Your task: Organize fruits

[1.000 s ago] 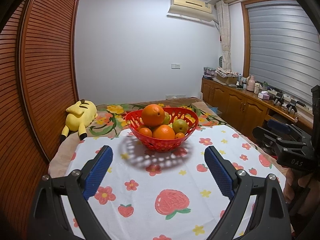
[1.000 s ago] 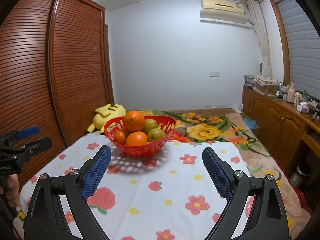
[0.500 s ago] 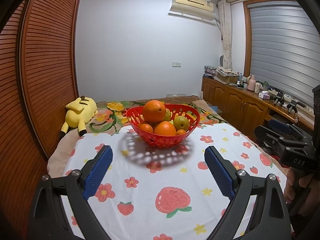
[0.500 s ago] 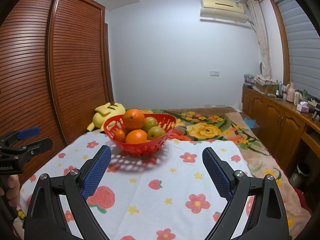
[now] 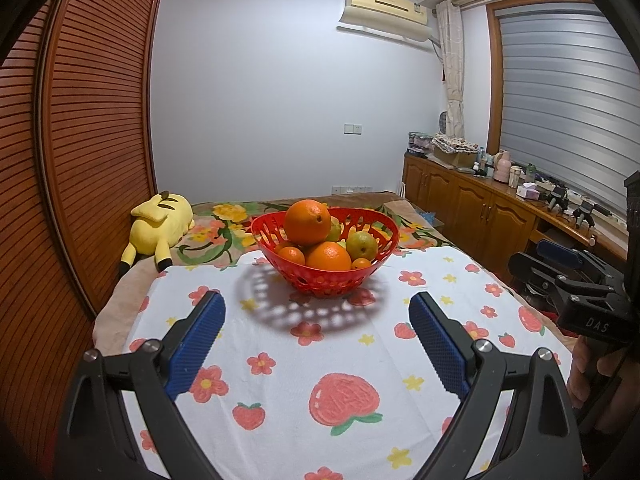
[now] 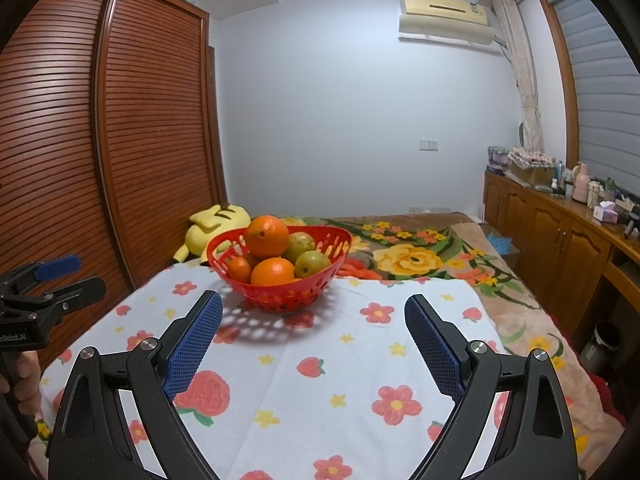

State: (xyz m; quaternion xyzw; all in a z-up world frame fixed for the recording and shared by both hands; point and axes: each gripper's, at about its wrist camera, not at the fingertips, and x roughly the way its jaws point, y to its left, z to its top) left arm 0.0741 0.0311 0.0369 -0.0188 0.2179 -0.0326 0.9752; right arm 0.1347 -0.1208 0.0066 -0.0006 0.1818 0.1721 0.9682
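A red perforated basket stands on the flowered cloth, piled with fruit. A big orange tops the pile, with a second orange in front, small tangerines and greenish pears beside them. My left gripper hovers open over the cloth, short of the basket, with nothing between its blue pads. My right gripper is likewise open and empty, with the basket ahead and slightly left. Each gripper shows at the edge of the other's view, held by a hand.
A white cloth with flowers and strawberries covers the near part of the bed. A yellow plush toy lies at the far left by the slatted wooden wardrobe. A wooden cabinet with clutter runs along the right wall.
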